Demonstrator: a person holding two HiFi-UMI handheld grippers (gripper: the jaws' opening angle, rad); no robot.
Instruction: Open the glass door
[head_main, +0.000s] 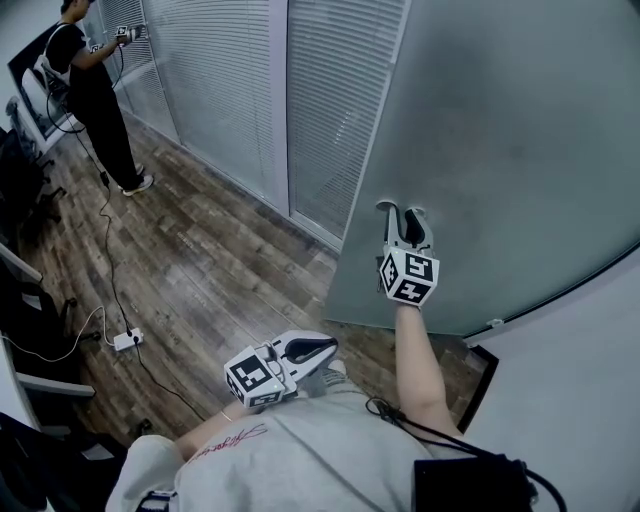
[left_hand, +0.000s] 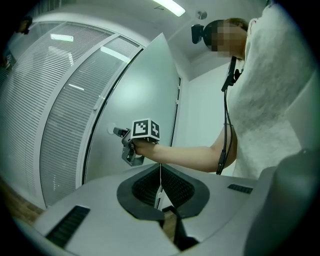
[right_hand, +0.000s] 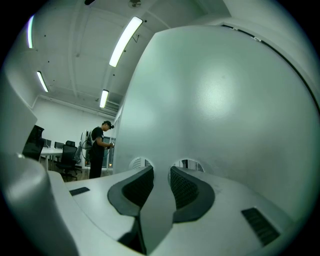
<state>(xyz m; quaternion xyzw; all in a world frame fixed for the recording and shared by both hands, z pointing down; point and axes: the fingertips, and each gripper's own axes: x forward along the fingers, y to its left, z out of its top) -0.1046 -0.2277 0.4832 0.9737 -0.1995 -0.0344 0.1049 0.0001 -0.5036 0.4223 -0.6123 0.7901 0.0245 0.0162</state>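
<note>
Pointing straight at the tall frosted grey glass door (head_main: 500, 150), the right claw (head_main: 400, 212) was held out on a bare, outstretched arm (head_main: 420, 360). Its tips were right at the pane and its marker cube was turned back toward the person. In the right gripper view its two dark ribbed pads (right_hand: 136, 187) stood a little apart. Only the door's pale surface filled the narrow gap between them, with nothing clamped there. The pane spread above this claw and to both sides of it. The left claw (head_main: 328, 347) hung lower, to the left of the right one and close against the person's light grey shirt (head_main: 300, 450). In the left gripper view its pads met along a thin seam with nothing between them. Beneath both claws lay the brown wooden plank floor (head_main: 220, 250). To the left of the right claw ran glass wall panels backed by white slatted blinds (head_main: 220, 90). Well off to its left a person in black clothes (head_main: 95, 90) stood by those panels. A white power strip (head_main: 127, 340) on a cable lay on the floor left of the left claw.
</note>
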